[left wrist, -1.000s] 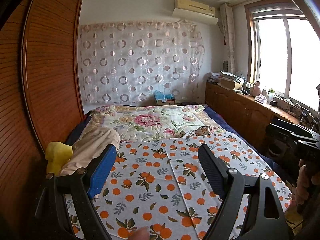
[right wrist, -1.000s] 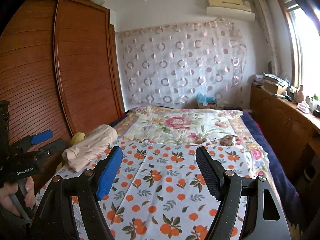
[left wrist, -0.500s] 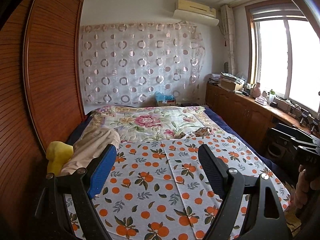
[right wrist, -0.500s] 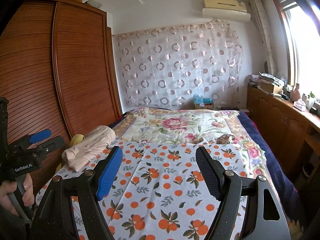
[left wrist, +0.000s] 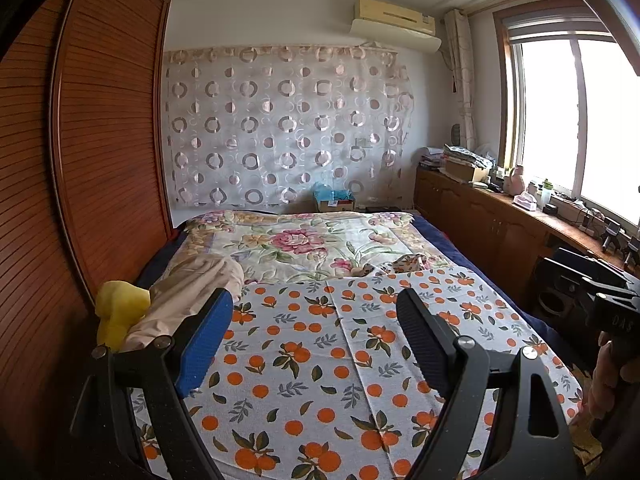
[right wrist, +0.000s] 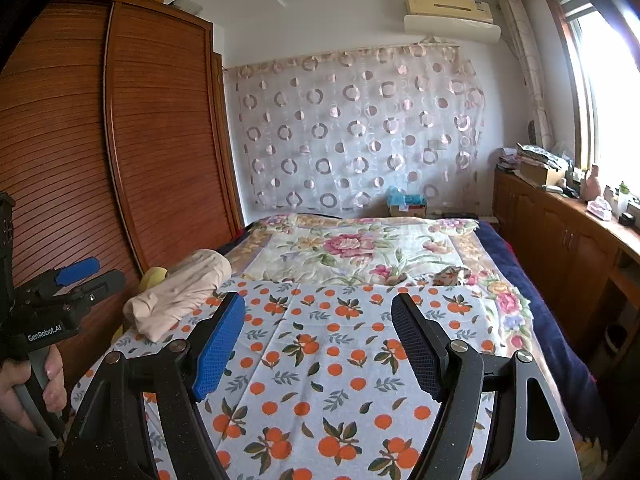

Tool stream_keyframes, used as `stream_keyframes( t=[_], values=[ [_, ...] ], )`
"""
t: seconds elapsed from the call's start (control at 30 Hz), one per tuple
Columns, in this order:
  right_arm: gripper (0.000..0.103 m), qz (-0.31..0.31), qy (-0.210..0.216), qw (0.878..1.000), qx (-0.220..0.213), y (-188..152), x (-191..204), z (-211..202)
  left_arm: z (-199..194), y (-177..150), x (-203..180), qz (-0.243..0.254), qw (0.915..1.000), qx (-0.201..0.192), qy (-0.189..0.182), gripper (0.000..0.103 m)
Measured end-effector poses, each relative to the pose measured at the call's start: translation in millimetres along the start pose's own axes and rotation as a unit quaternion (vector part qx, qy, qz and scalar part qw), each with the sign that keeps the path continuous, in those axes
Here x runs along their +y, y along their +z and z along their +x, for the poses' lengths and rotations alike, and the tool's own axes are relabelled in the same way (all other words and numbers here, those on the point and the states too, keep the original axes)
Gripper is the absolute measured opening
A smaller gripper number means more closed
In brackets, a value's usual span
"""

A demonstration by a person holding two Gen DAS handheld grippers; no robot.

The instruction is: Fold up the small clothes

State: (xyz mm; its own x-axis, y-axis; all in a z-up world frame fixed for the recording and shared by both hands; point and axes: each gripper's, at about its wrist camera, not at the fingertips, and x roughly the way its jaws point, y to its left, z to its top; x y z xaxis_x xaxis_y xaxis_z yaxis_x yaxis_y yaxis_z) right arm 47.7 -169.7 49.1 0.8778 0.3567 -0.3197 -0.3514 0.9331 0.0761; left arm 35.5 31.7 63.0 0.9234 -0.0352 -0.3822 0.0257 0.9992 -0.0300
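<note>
A small patterned garment [left wrist: 409, 262] lies crumpled far up the bed, where the orange-print sheet [left wrist: 320, 360] meets the floral blanket [left wrist: 304, 240]; it also shows in the right wrist view [right wrist: 450, 275]. My left gripper [left wrist: 314, 338] is open and empty, held above the near part of the orange-print sheet. My right gripper [right wrist: 318, 340] is open and empty, also above that sheet [right wrist: 332, 360]. Both are well short of the garment. The left gripper shows at the left edge of the right wrist view [right wrist: 76, 276].
A rolled beige cloth [left wrist: 188, 300] and a yellow object [left wrist: 118, 314] lie at the bed's left edge beside a wooden wardrobe [left wrist: 80, 160]. A wooden cabinet [left wrist: 500, 228] with clutter runs along the right under the window. A cardboard box [left wrist: 334, 202] stands beyond the bed.
Both views have tilted up slightly and show more of the room and ceiling. Both grippers stay open and empty. Nothing on the bed has moved.
</note>
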Motion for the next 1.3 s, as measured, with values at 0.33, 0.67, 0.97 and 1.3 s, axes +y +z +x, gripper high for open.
stream_keyframes(
  t=[0.33,0.67,0.97,1.3],
  values=[
    [0.077,-0.001,-0.001,1.0,0.0,1.1,-2.2,-1.4,-0.4,-0.2,-0.1,0.001,1.0,0.0,0.001,0.084],
    [0.077,-0.001,-0.001,1.0,0.0,-1.0,-4.0,-1.4,0.5,-1.3,0.7,0.001,1.0,0.0,0.0,0.084],
    [0.077,-0.001,-0.001,1.0,0.0,-1.2,-4.6,-1.4,0.9,-2.3,1.1,0.001,1.0,-0.001,0.0,0.084],
    [0.077,-0.001,0.0,1.0,-0.001,-1.1,-4.1,-1.3,-0.2,-2.8,0.6,0.001,1.0,-0.001,0.0,0.084]
  ],
)
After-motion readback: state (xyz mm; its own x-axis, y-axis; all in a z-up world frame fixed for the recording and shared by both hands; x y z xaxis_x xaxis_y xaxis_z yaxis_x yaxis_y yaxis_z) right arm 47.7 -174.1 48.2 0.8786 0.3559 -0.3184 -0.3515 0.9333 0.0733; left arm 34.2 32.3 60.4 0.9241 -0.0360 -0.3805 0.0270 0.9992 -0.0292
